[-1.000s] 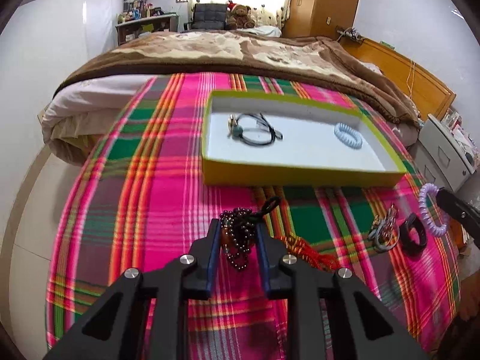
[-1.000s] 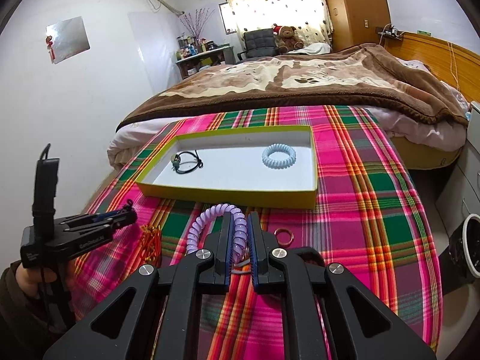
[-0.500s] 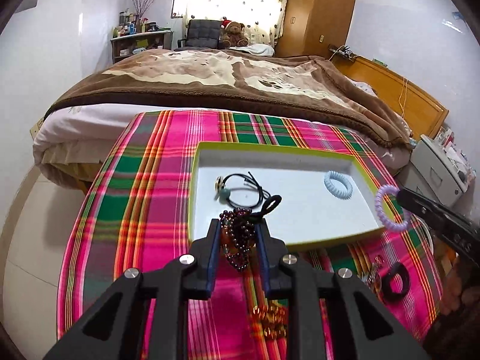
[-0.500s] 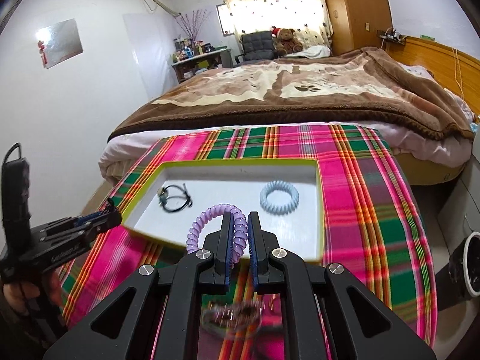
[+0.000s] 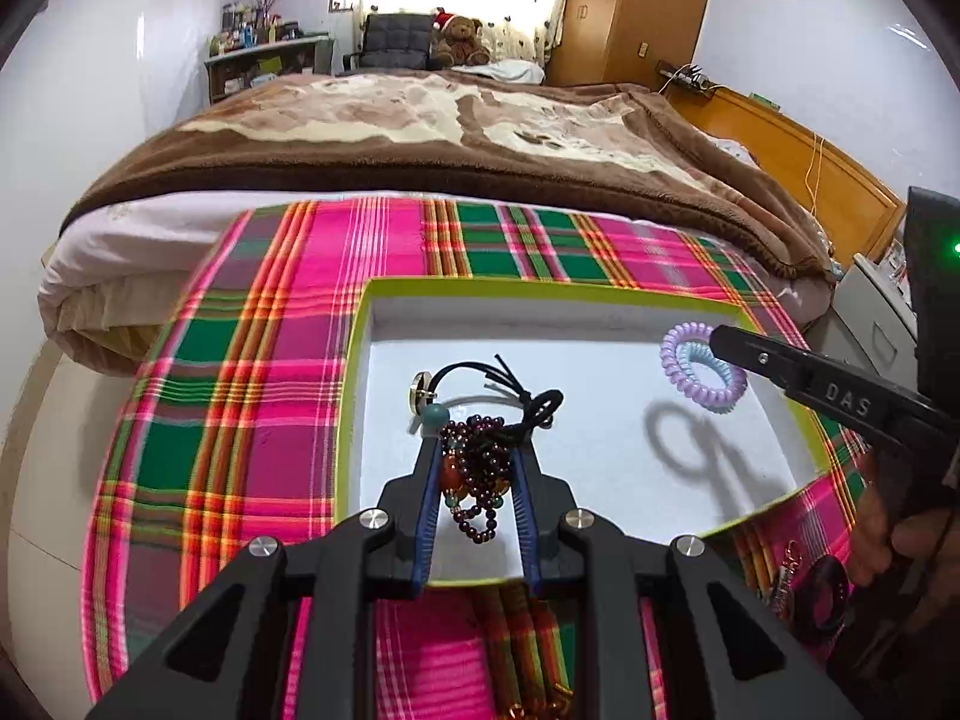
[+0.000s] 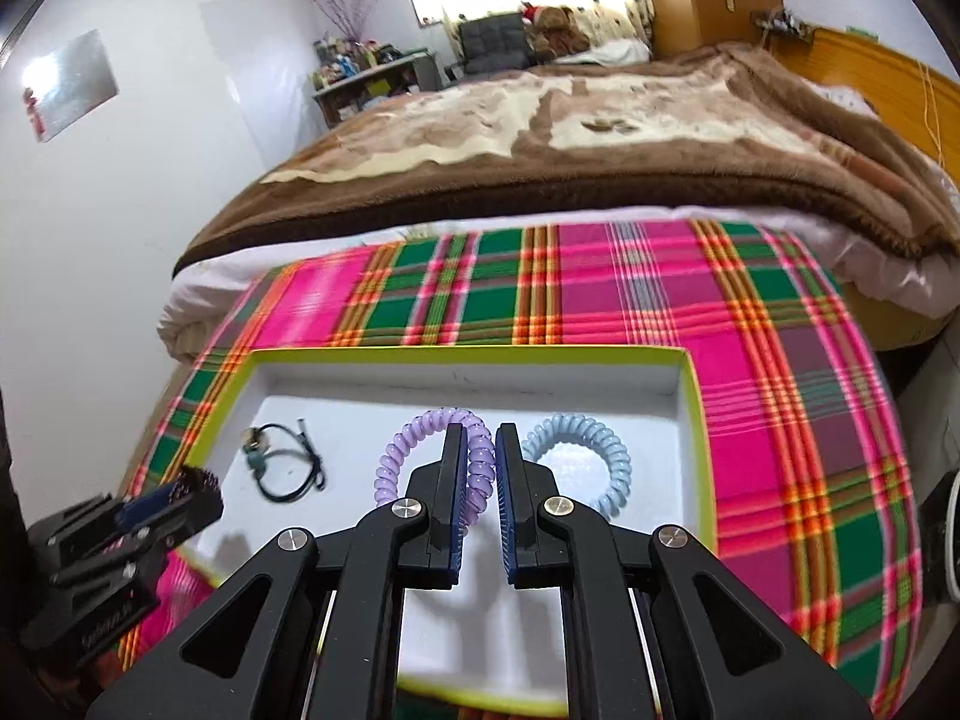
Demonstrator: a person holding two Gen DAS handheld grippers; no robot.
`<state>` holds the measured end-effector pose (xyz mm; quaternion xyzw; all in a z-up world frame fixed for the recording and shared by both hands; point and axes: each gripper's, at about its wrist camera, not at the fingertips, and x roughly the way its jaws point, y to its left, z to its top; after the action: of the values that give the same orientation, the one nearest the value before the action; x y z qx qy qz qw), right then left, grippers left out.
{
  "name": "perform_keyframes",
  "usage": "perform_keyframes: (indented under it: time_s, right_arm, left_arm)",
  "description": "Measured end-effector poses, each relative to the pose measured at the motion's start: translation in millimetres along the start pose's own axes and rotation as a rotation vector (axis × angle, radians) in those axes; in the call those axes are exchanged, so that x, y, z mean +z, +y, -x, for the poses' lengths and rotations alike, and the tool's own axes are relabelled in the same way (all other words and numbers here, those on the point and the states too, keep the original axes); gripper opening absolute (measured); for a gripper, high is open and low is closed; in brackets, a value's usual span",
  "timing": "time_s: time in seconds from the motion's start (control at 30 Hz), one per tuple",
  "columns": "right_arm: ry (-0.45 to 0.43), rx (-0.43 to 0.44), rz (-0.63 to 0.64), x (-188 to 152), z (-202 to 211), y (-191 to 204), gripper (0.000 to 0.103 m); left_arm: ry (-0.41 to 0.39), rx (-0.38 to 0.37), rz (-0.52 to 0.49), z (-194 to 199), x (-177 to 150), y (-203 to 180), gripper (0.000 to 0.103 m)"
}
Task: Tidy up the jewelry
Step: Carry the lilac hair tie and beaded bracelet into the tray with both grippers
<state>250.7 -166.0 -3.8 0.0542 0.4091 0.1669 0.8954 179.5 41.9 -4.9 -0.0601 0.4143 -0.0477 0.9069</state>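
Presently my left tongs (image 5: 474,480) clamp the limp, light bead bracelet (image 5: 477,468) mid-bunch and my right tongs (image 6: 480,480) the springy purple coil tie (image 6: 438,456) by its rim, both above the tray (image 6: 699,420).

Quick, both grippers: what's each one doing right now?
Left gripper: closed on the dark bead bracelet, over the tray.
Right gripper: closed on the purple coil hair tie.
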Motion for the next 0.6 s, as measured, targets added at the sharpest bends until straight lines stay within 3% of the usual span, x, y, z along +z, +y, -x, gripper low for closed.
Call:
perform_keyframes:
  time_s: [0.6]
  right_arm:
    - [0.105, -0.011, -0.007, 10, -43, -1, 0.010]
  left_arm:
    - [0.043, 0.046, -0.005, -21, -2, 3, 0.024]
